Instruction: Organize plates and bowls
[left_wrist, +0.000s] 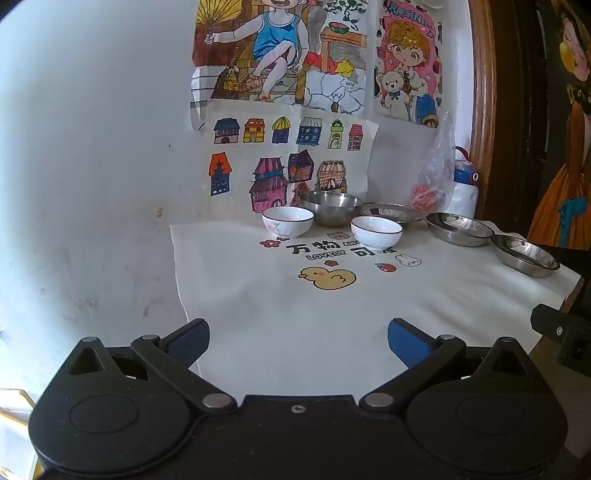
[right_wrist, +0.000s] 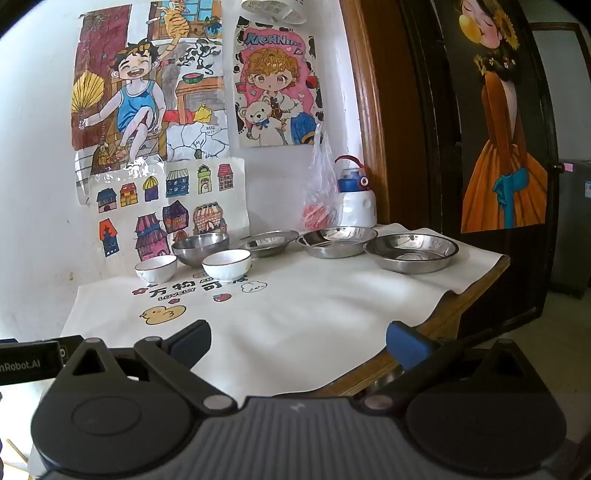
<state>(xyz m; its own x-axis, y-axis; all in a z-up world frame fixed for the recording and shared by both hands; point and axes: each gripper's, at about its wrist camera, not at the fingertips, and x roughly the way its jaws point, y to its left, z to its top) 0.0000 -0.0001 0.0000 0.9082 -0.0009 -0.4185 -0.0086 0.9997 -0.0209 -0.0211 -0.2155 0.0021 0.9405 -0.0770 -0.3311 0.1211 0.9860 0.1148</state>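
Nothing sorted yet afaict: two white bowls (right_wrist: 156, 268) (right_wrist: 226, 264) and a steel bowl (right_wrist: 200, 248) sit w/ three steel plates (right_wrist: 268, 242) (right_wrist: 338, 240) (right_wrist: 411, 252) spread along the back of the counter (right_wrist: 295, 314), none stacked. Left gripper (left_wrist: 298, 341) and right gripper (right_wrist: 298, 341) both have fingers wide apart, holding nothing, well short of the dishes. All stacking's left imo.

The white cloth with a yellow duck (right_wrist: 236, 317) on the tabletop shows the big Chinese words "万物" and "可", and the small word "LOVELY". The pink poster of a curly-haired child hugging a teddy bear (right_wrist: 277, 88) says "MORNING" at its top. The black bar at the left edge (right_wrist: 27, 363) reads "nRobot.AI".
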